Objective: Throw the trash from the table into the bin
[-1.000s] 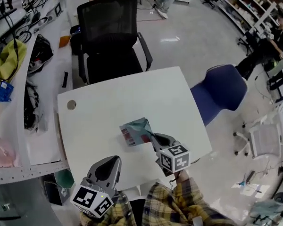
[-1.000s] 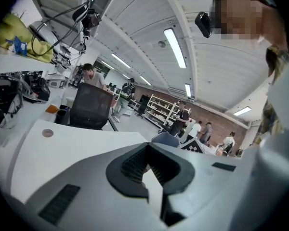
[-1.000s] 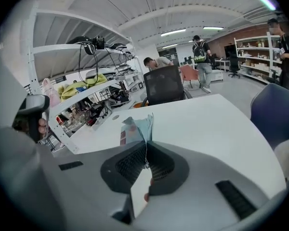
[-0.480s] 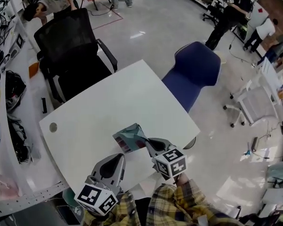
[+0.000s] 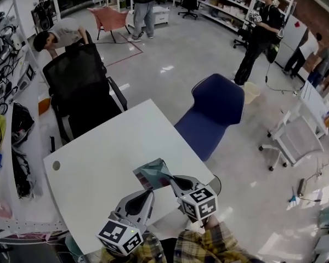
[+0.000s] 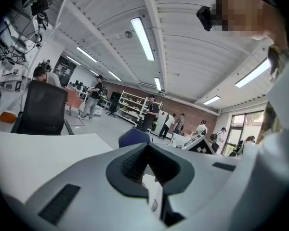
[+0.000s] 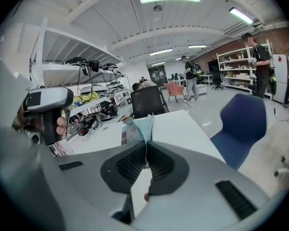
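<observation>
My right gripper [image 5: 173,179] has its jaws pressed together on the trash, a crumpled teal and red wrapper [image 5: 153,173]. In the right gripper view the wrapper's [image 7: 138,127] thin edge runs down between the ribbed pads, and the rest fans out past the tips at 12 o'clock. From the head view the wrapper sits over the white table [image 5: 98,158], near its front corner at about 5 o'clock on the top. I cannot tell whether it touches the surface.

My left gripper [image 5: 148,193] is just beside the right one, at its 8 o'clock, over the table's near edge. Its own view shows the jaws closed tip to tip with nothing between them.

A black mesh chair [image 5: 79,86] stands at the table's 11 o'clock. A blue chair [image 5: 216,106] stands at its 2 o'clock, close to the edge.
</observation>
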{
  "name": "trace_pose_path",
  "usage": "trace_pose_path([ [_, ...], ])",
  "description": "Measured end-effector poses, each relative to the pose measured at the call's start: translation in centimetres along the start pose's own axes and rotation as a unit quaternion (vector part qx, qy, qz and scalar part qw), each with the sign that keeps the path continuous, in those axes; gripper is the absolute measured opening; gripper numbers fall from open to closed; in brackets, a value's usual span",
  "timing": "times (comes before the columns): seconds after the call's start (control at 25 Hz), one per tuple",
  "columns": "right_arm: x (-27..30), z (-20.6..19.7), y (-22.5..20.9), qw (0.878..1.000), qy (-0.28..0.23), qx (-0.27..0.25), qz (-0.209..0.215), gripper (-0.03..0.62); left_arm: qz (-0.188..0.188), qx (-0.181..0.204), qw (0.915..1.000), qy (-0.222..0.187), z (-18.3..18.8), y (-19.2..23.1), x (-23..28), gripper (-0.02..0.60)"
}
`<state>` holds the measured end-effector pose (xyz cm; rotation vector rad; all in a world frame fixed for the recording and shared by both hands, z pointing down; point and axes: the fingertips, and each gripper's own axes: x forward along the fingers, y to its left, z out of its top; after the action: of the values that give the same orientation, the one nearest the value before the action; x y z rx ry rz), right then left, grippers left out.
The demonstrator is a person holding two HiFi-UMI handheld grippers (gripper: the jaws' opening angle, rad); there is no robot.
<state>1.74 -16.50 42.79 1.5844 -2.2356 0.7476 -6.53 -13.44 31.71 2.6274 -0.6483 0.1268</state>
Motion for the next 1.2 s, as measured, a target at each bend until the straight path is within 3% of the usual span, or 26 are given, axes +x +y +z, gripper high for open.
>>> trace_pose_path([
  [0.32, -11.0, -2.0, -10.6, 0.999, -0.035, 0.014, -0.023, 0.0, -0.031, 0.029, 0.9991, 0.0, -2.5, -12.3, 8.2, 0.006],
  [0.72, -25.3, -9.1, -22.4, 0.994, -0.038, 0.055, -0.087, 0.0, -0.083, 0.04, 0.9952, 0.033, -7.5, -25.8, 16.9, 0.006],
  [1.0, -32.2, -13.9, -26.8, 0.98, -0.047, 0.108, -0.16, 0.0, -0.15, 0.05, 0.9834, 0.089, -11.4, -31.2, 19.9, 0.006],
  [1.2, -33.7, -16.6, -29.2, 0.97, -0.04, 0.146, -0.19, 0.0, -0.177, 0.057, 0.9754, 0.118, -13.3, -32.6, 22.2, 0.007],
])
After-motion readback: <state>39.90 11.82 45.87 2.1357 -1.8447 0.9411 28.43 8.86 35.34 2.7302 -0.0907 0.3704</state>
